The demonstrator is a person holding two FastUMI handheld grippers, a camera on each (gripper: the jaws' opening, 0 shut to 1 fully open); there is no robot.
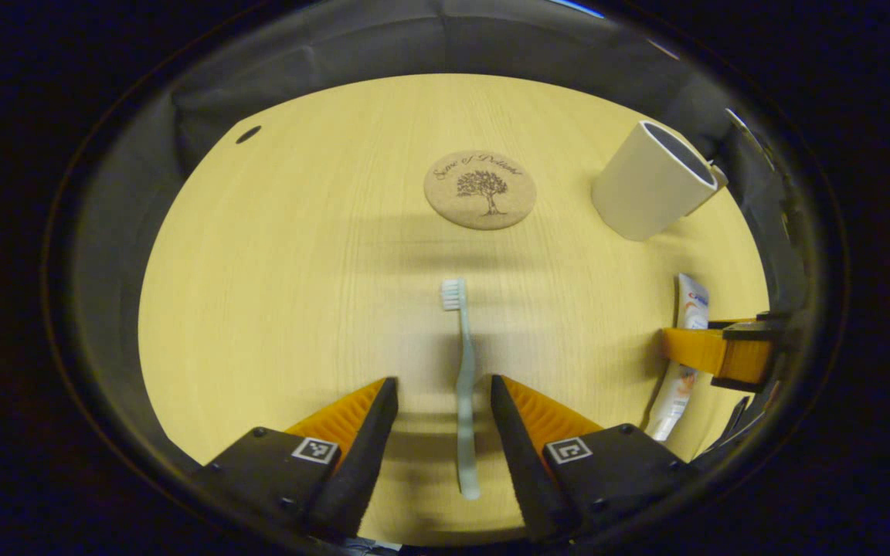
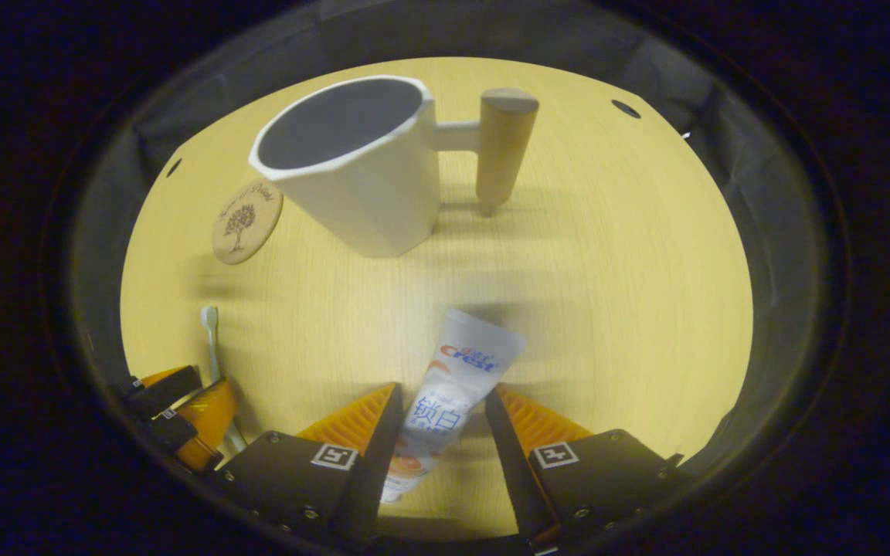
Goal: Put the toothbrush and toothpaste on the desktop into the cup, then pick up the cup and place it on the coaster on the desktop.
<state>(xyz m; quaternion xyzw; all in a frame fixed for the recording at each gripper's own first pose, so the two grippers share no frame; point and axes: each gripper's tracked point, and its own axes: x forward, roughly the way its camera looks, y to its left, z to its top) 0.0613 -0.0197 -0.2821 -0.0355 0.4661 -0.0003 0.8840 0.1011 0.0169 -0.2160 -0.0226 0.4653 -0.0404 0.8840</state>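
While both grippers hang open over the desk, the left gripper (image 1: 443, 401) straddles the toothbrush (image 1: 463, 386), light, stiff and thin; take its handle. The right gripper (image 2: 442, 409) straddles the toothpaste (image 2: 445, 398), soft and slippery; squeeze mid-body. The cup (image 2: 352, 166) stands far, unfilled

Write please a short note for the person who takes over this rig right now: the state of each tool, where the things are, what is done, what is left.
Left tool: open, fingers on either side of the toothbrush, which lies flat on the desktop.
Right tool: open, around the toothpaste, also lying flat.
Cup: upright, nothing visible inside, wooden handle to its side.
Coaster: bare, apart from the cup.
Done: nothing placed yet.
Left: close on both items, drop them into the cup, then set the cup on the coaster.
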